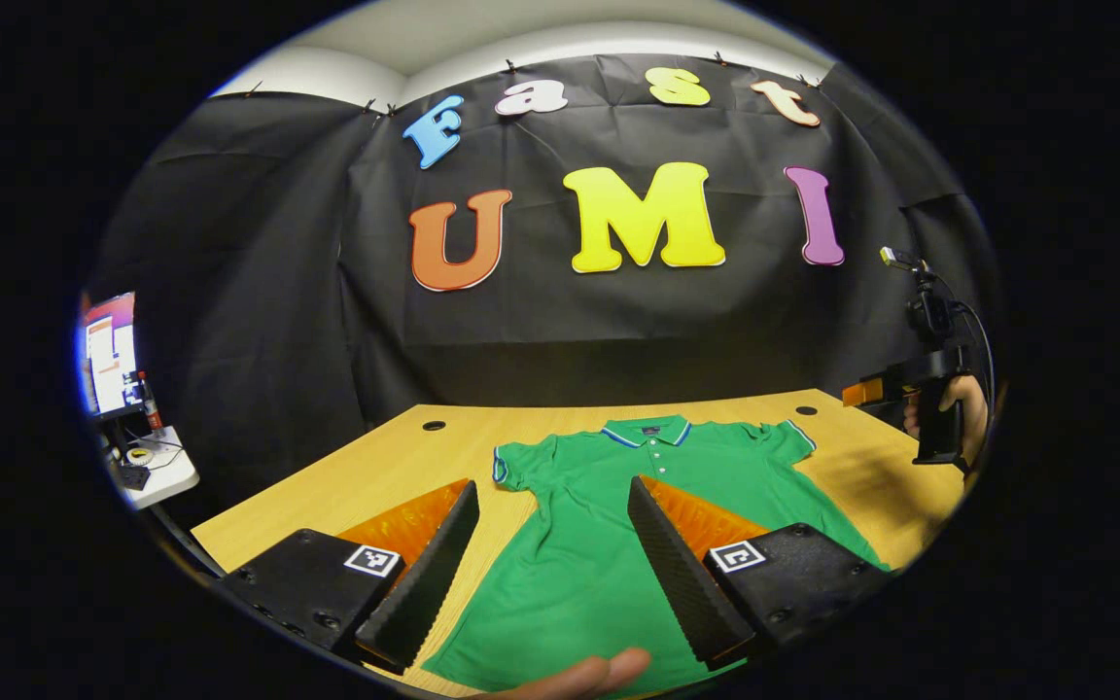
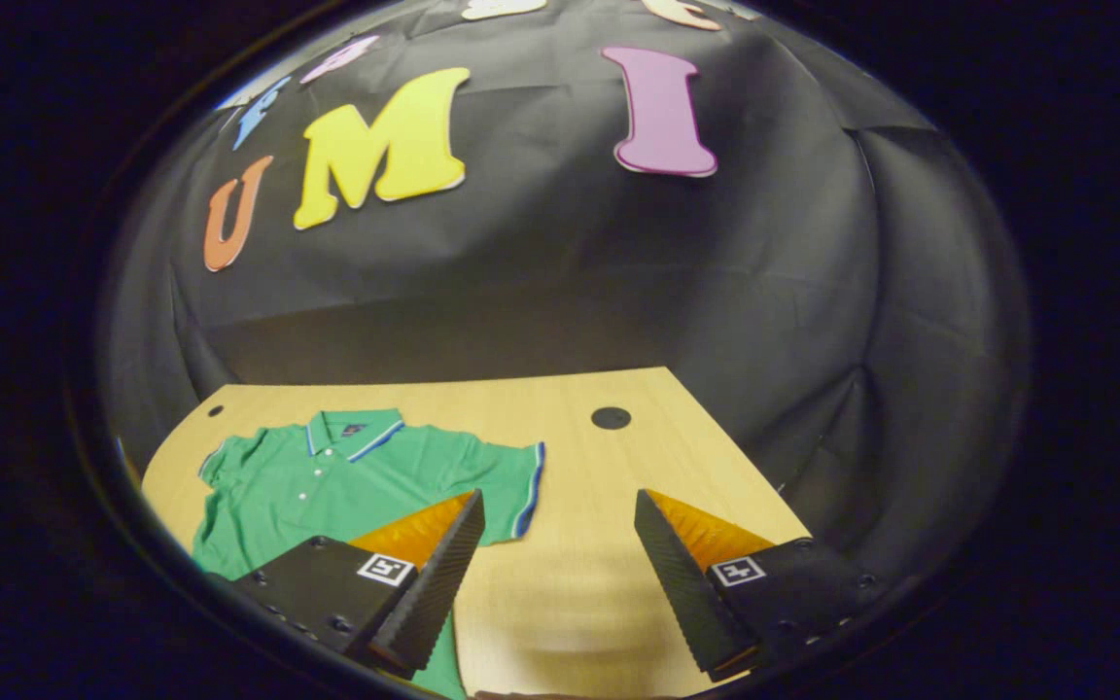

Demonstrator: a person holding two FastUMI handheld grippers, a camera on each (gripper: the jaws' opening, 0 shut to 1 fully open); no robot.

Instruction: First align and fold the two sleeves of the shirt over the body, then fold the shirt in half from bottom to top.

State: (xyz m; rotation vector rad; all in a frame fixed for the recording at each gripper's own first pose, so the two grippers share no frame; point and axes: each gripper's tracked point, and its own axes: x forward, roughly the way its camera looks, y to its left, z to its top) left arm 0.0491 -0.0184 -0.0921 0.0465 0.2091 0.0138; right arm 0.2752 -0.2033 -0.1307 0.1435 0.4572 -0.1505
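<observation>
Well, in the left gripper view my left gripper (image 1: 552,564) gapes wide above the green shirt (image 1: 609,506) — flat on the table (image 1: 366,476), collar toward the wall, monitor (image 1: 111,352) far left. Right gripper view: right gripper (image 2: 560,588) spread wide over bare table (image 2: 579,467) — shirt (image 2: 346,481) lies leftward, collar away.

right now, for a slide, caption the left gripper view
Open left gripper poised over a green polo shirt lying flat and unfolded on a wooden table, right gripper waiting alongside.

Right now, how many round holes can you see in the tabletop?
2. One hole sits at the back of the tabletop beyond the shirt's left sleeve, the other beyond its right sleeve. The shirt may hide more.
</observation>
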